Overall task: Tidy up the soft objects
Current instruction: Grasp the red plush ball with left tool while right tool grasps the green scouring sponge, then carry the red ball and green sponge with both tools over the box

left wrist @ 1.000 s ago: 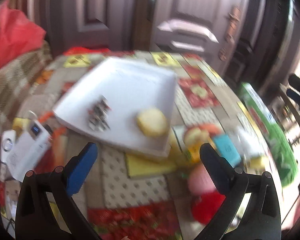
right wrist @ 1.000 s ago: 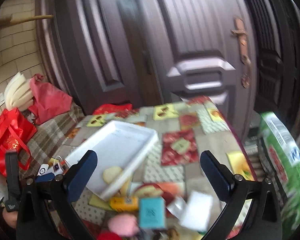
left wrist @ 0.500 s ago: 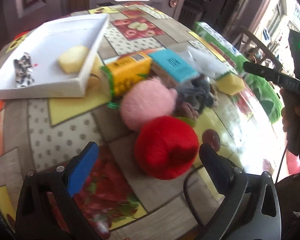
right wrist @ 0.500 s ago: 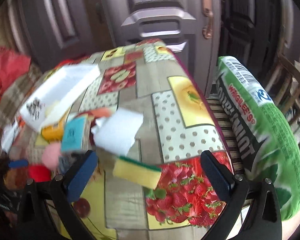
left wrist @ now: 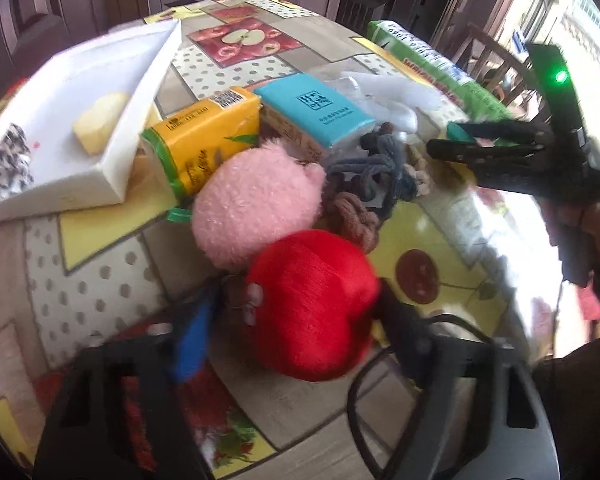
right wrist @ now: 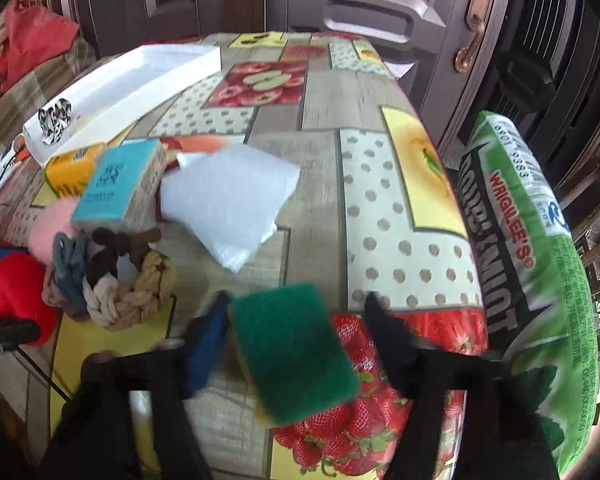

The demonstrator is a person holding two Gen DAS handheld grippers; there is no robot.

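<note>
A red plush ball (left wrist: 314, 304) lies between the fingers of my open left gripper (left wrist: 300, 320). A pink plush ball (left wrist: 256, 204) sits just beyond it, beside a knot of cloth ropes (left wrist: 376, 176). A white tray (left wrist: 100, 96) at the far left holds a yellow sponge piece (left wrist: 98, 122) and a patterned cloth (left wrist: 12, 158). My open right gripper (right wrist: 296, 328) straddles a green-topped sponge (right wrist: 296, 348) on the table. It also shows from the side in the left wrist view (left wrist: 456, 140). The rope knot (right wrist: 112, 280) lies to its left.
A yellow tissue pack (left wrist: 204, 140), a teal tissue pack (left wrist: 316, 110) and a white bubble-wrap sheet (right wrist: 228, 204) lie mid-table. A green Wrigley's pillow (right wrist: 532, 264) sits off the table's right edge. Doors stand behind.
Both grippers have dropped down and forward to the table. The left one has closed in around the red ball. The right one has come down over the green sponge.
</note>
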